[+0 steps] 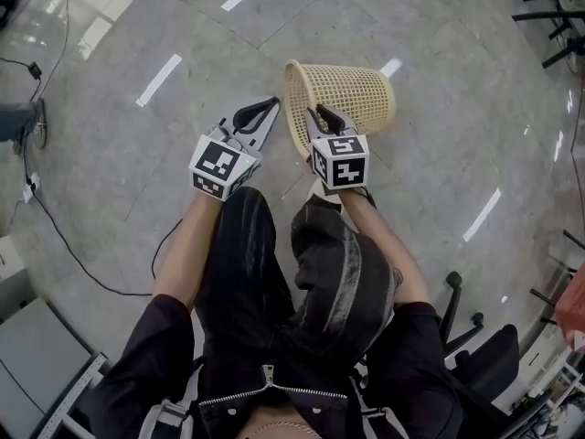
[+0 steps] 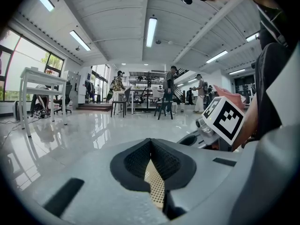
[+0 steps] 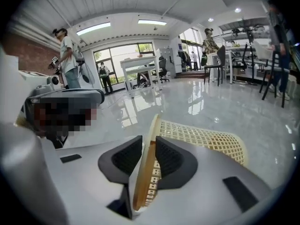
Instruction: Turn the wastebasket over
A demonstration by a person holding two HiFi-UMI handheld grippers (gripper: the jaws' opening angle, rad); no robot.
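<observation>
A cream mesh wastebasket (image 1: 352, 94) lies on its side on the grey floor, its open mouth facing left. My right gripper (image 1: 322, 112) is shut on the near part of its rim. In the right gripper view the rim (image 3: 146, 172) stands edge-on between the dark pads of that gripper (image 3: 151, 142), and the basket's body (image 3: 206, 137) stretches away to the right. My left gripper (image 1: 270, 103) is shut on nothing, just left of the basket's mouth. In the left gripper view, a patch of the mesh (image 2: 154, 184) shows behind the closed jaws of the left gripper (image 2: 151, 142).
A black cable (image 1: 82, 254) runs over the floor at the left. Office chairs (image 1: 484, 355) stand at the lower right and a pale cabinet (image 1: 27, 355) at the lower left. White tables (image 2: 42, 78) and several people stand far off in the hall.
</observation>
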